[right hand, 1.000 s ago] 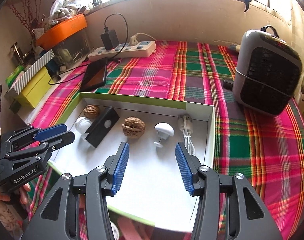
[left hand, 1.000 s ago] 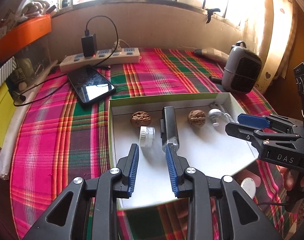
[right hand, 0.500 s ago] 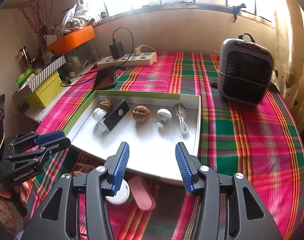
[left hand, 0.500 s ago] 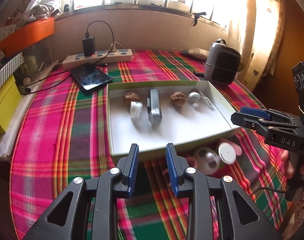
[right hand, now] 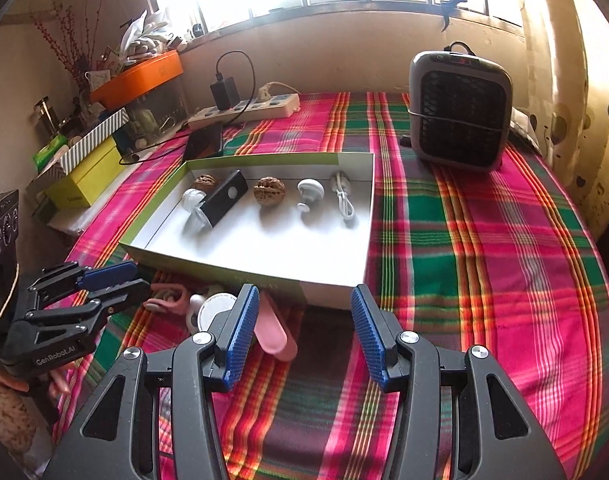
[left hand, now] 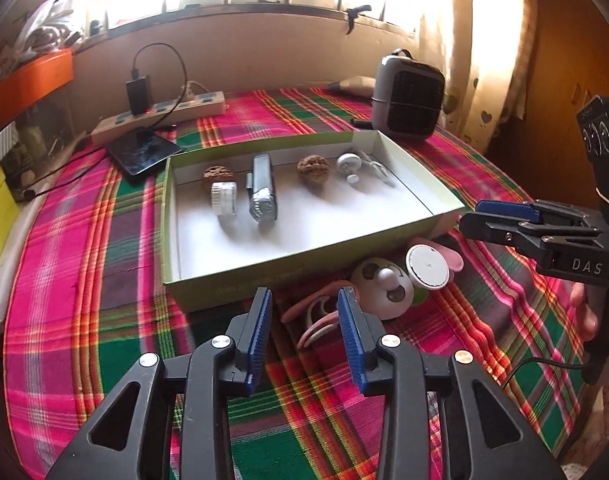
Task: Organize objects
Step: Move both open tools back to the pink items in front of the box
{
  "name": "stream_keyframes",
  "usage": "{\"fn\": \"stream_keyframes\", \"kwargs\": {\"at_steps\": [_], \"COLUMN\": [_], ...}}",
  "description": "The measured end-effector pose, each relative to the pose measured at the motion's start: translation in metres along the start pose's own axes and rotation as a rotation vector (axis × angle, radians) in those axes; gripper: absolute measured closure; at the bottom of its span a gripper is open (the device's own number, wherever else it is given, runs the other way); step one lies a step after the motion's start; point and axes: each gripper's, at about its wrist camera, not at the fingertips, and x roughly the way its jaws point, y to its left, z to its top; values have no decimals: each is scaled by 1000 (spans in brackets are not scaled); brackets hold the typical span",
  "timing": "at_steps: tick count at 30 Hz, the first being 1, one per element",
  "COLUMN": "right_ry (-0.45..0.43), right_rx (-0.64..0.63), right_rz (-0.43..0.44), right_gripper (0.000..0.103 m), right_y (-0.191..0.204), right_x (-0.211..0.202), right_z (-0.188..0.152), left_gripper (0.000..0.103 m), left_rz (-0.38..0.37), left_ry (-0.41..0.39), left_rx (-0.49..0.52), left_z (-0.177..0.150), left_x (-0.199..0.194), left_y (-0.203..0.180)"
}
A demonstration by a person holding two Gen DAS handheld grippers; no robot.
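Note:
A shallow white box with green walls point(left hand: 304, 276) point(right hand: 264, 276) lies on the plaid cloth. It holds two walnuts point(left hand: 313, 166) point(right hand: 269, 191), a small clear jar point(left hand: 223, 198), a black and silver device point(left hand: 261, 188) point(right hand: 224, 200), a white knob point(left hand: 348, 163) point(right hand: 310, 190) and a white cable point(right hand: 343, 196). In front of the box lie pink curved pieces point(left hand: 316, 316), a white round toy point(left hand: 384, 284), a white disc point(left hand: 427, 266) point(right hand: 216, 308) and a pink oblong piece point(right hand: 274, 336). My left gripper point(left hand: 304, 340) is open and empty, near the pink pieces. My right gripper point(right hand: 304, 336) is open and empty, in front of the box.
A grey fan heater point(left hand: 407, 98) point(right hand: 460, 110) stands at the back right. A power strip with a black charger point(left hand: 164, 116) point(right hand: 244, 108) and a phone point(left hand: 144, 152) lie at the back left. Yellow and orange boxes point(right hand: 88, 172) stand at the left edge.
Both grippers have pulled back from over the box to the near side of the table. The pink pieces, toy and disc in front of the box have come into view. Both grippers stay open.

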Motion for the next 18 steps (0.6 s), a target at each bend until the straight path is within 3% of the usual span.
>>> {"fn": "stream_keyframes", "kwargs": {"at_steps": [18], "right_ry": [13], "right_rx": [17], "right_rz": [11], "right_gripper": [54], "right_y": [-6], "right_x": [5], "right_z": [-7], "left_gripper": [70], "left_rz": [-42], "left_ry": [47], "left_rx": [67], "left_z": [-1], "left_x": [13], "left_y": [-13]}}
